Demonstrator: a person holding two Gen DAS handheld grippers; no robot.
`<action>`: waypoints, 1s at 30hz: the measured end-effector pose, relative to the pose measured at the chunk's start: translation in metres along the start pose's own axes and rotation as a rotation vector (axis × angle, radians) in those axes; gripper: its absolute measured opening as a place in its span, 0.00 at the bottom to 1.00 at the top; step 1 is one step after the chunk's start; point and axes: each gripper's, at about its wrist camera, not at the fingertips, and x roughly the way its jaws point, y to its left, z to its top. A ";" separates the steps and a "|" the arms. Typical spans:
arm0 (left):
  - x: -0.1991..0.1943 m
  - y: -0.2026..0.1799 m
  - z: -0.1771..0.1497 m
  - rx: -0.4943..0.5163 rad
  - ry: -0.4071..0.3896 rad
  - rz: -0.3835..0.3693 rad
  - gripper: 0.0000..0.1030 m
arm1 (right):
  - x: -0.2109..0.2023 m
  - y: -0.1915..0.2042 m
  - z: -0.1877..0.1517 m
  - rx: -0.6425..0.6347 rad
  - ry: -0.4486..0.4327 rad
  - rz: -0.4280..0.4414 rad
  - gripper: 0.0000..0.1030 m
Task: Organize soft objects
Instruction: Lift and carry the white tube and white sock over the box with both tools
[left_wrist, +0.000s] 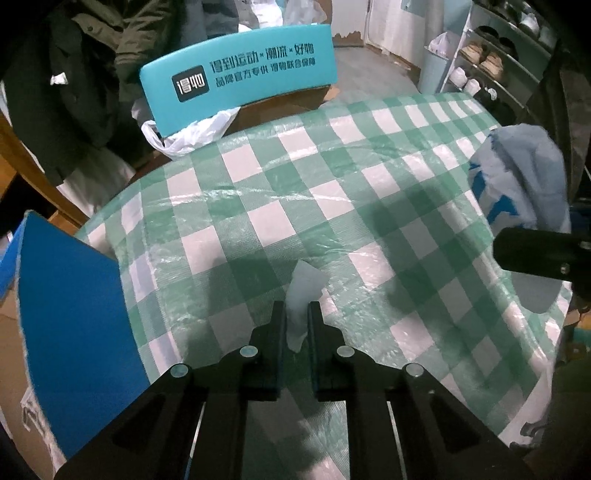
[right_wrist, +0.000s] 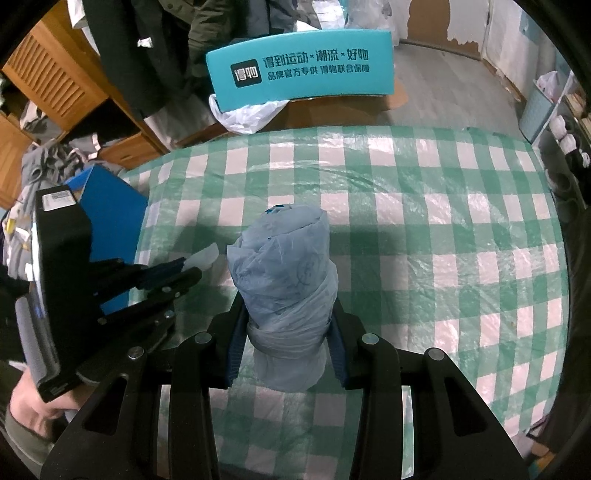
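A small white scrap of plastic film (left_wrist: 301, 306) is pinched between the nearly closed jaws of the left gripper (left_wrist: 296, 314), its free end sticking out past the fingertips above the checked green-and-white tablecloth (left_wrist: 258, 192). A rolled bundle of pale blue plastic bags (right_wrist: 286, 291) is clamped near its lower end by the right gripper (right_wrist: 288, 332), whose jaws are spread only as far as the roll's waist allows. The roll's long axis runs along the gripper's fingers, away from the camera, with its blue-printed tip farthest out. In the right wrist view the left gripper (right_wrist: 184, 271) is seen just beside the roll, to its left, the scrap (right_wrist: 205, 256) pointing toward the roll's side without clearly touching it. The coming move is judged to turn on that short sideways gap: the scrap lies left of the roll, at about mid-height. A blue box (right_wrist: 110, 221) stands at the table's left edge, nearer the left gripper.
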 end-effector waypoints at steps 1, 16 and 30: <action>-0.003 0.000 -0.001 -0.004 -0.003 0.000 0.10 | -0.002 0.000 -0.001 0.000 -0.003 0.001 0.37; -0.067 0.001 -0.013 -0.069 -0.081 0.047 0.10 | -0.032 0.027 -0.010 -0.073 -0.054 0.011 0.37; -0.116 0.011 -0.034 -0.118 -0.128 0.096 0.10 | -0.058 0.065 -0.018 -0.167 -0.101 0.039 0.37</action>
